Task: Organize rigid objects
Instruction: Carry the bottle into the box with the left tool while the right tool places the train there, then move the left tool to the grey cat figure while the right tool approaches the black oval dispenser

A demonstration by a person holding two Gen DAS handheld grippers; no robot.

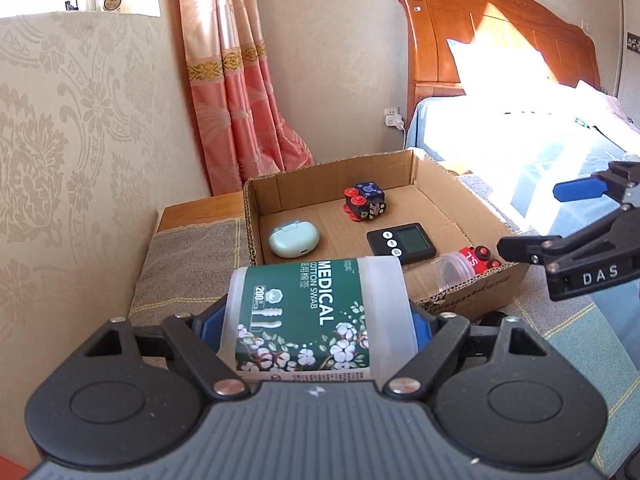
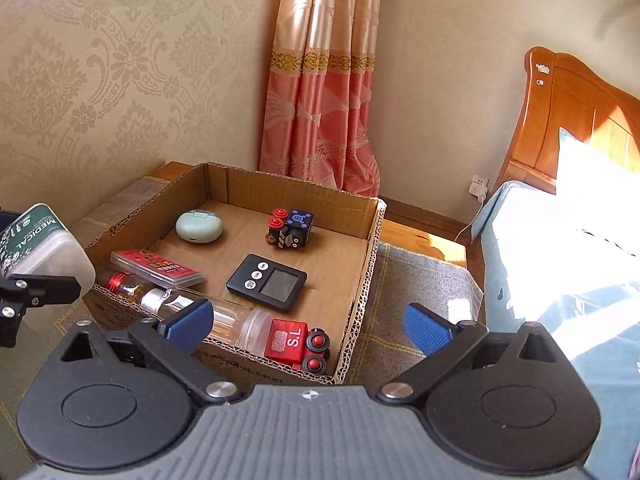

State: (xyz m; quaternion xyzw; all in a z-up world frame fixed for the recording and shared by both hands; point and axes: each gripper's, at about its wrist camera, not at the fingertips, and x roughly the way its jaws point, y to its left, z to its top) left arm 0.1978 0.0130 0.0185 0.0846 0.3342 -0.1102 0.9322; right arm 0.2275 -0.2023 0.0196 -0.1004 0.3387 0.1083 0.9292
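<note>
A cotton swab tub [image 1: 316,320] — translucent, with a green flowered label — is seen clenched between the blue pads of the left gripper [image 1: 316,330] at the lower centre of the left wrist view; in the right wrist view the same tub appears at the far left edge, held above the near left corner of the cardboard box [image 2: 372,240].

The right gripper [image 2: 308,326] is spread wide in the lower part of its own view, nothing being held between its blue pads [image 2: 192,322]; it hangs above the near wall of the box.

Inside the box, a pale green earbud case [image 2: 199,227] is seen toward the upper left, a small dark toy block with red wheels [image 2: 290,229] at upper centre, and a black digital timer [image 2: 267,282] in the middle. Along the near wall a clear bottle with a red foil neck [image 2: 176,304] lies on its side, a red flat case [image 2: 156,268] just behind it and a red toy engine [image 2: 298,344] at its right end.

The box rests on a checked cloth [image 2: 420,280] — a pink curtain [image 2: 320,100] hangs behind, a bed [image 2: 560,260] at the right.
</note>
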